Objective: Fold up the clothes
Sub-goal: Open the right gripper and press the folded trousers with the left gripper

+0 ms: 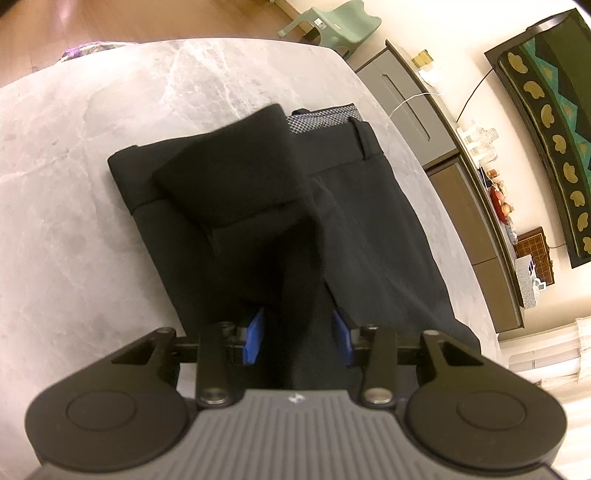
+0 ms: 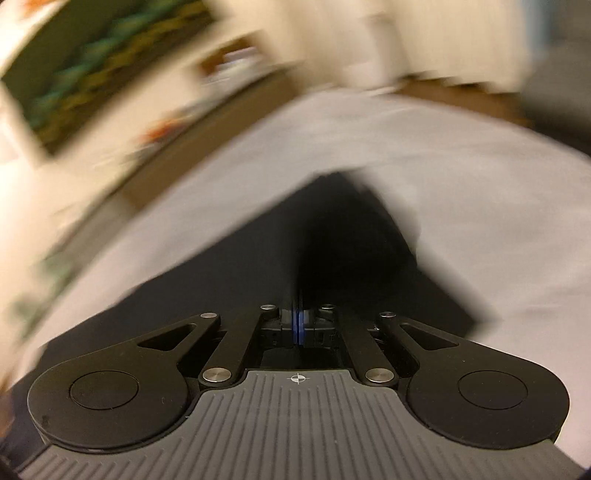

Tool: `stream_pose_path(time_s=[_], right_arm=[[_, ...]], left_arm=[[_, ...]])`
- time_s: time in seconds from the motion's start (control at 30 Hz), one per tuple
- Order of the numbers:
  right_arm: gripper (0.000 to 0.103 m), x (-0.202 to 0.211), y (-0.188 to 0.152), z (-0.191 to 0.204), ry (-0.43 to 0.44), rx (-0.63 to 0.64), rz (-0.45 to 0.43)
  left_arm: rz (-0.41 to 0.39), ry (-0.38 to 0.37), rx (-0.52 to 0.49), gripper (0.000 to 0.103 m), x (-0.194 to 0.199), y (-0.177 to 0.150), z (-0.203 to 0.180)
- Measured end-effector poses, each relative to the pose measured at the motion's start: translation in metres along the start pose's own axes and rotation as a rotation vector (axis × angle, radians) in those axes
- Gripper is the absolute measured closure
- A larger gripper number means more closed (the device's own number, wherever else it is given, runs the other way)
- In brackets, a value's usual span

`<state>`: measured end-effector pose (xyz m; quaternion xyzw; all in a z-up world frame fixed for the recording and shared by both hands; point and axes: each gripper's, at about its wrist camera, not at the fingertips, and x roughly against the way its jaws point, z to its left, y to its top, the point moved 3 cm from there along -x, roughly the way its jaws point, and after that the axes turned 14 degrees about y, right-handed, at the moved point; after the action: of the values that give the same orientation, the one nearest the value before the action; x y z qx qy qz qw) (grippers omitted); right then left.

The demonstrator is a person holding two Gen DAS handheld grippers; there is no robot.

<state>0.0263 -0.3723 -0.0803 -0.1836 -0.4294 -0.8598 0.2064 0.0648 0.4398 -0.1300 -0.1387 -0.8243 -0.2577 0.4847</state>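
A: Where are the black trousers (image 1: 258,177)?
B: Folded on the marble table (image 1: 74,155); left gripper (image 1: 301,332) clamps a raised fold.
A: Right gripper (image 2: 298,325)?
B: Closed together; any cloth between its pads is unclear.

Black trousers (image 1: 229,177), grey marbled table (image 1: 74,147), blue-padded tongs (image 1: 301,338)

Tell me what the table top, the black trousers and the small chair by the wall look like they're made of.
Table top: looks like polished grey marble or a stone-look slab, with pale veins and a soft sheen.
Black trousers: matte woven cloth, probably suiting, with a belt loop and a light mesh-like lining at the waistband.
Small chair: apparently moulded plastic, pale green and smooth in one piece.
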Motion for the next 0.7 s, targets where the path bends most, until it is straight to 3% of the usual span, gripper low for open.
stream_pose_path(time_s=[0.07,0.13,0.17,0.27,0.3,0.33,0.4,0.47,0.53,0.6,0.7], right_arm=[[0.103,0.007,0.004,-0.013,-0.087,-0.031,-0.033],[0.103,0.015,0.002,-0.047,-0.146,-0.202,-0.041],[0.103,0.018,-0.002,-0.05,-0.144,-0.218,-0.026],[0.103,0.025,-0.002,-0.031,-0.159,-0.096,-0.01],[0.098,0.031,0.001,-0.032,-0.193,-0.082,-0.033],[0.078,0.038,0.005,-0.036,-0.251,-0.092,-0.071],[0.053,0.052,0.015,-0.042,-0.322,-0.12,-0.157],[0.052,0.057,0.027,-0.035,-0.317,-0.096,-0.207],[0.044,0.048,0.04,-0.025,-0.273,-0.029,-0.178],[0.028,0.028,0.051,-0.014,-0.212,0.046,-0.106],[0.026,-0.009,0.062,-0.015,-0.173,0.084,-0.009]], left_arm=[[-0.001,0.0,-0.002,0.065,0.0,0.0,0.001],[-0.001,0.002,-0.008,0.065,0.001,0.0,0.001],[0.001,0.002,-0.005,0.065,0.0,0.0,0.001],[0.003,0.003,0.001,0.065,0.0,0.002,0.002],[0.001,0.004,-0.004,0.065,0.0,0.002,0.002],[0.0,0.006,-0.009,0.065,0.001,0.001,0.002],[-0.003,0.007,-0.01,0.065,0.002,0.001,0.002],[-0.007,0.003,-0.005,0.058,0.003,0.002,0.003],[-0.027,-0.012,-0.002,0.056,0.006,0.004,0.003],[-0.047,-0.028,0.002,0.064,0.009,0.007,0.002],[-0.067,-0.062,0.056,0.082,0.015,0.009,0.011]])
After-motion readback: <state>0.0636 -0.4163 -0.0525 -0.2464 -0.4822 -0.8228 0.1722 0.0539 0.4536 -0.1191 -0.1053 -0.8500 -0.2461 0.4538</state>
